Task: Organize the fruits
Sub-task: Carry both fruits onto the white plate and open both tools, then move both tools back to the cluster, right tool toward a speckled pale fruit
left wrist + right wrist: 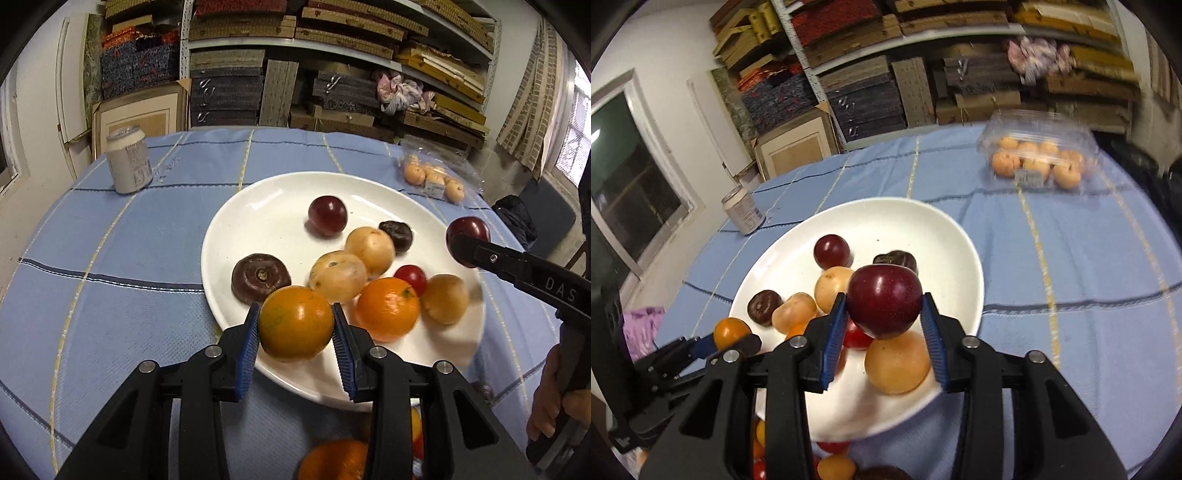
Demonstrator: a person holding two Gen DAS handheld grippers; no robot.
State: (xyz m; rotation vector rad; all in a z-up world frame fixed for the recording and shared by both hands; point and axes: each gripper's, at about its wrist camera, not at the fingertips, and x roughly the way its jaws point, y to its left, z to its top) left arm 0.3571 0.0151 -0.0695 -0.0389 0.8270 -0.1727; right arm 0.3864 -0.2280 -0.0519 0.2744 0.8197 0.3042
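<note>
The round orange citrus fruit (295,322) is clamped between the blue-padded fingers of the left gripper (295,332) and held above the near rim of the white ceramic plate (258,221). The dark red glossy plum (884,301) is clamped in the right gripper (884,325), above the plate's near-right portion.

On the plate lie a second orange (388,308), three pale yellow-tan round fruits (370,250), another dark red plum (327,216), a small red tomato-like fruit (410,278) and two dark brown flattened fruits (259,277). More fruit lies on the cloth below the plate's near rim, blurred.

The plate rests on a light blue checked tablecloth (129,240). A white drink can (129,160) stands upright at the far left. A clear plastic clamshell box of pale orange fruits (1039,155) sits at the far right, well apart from the plate.
</note>
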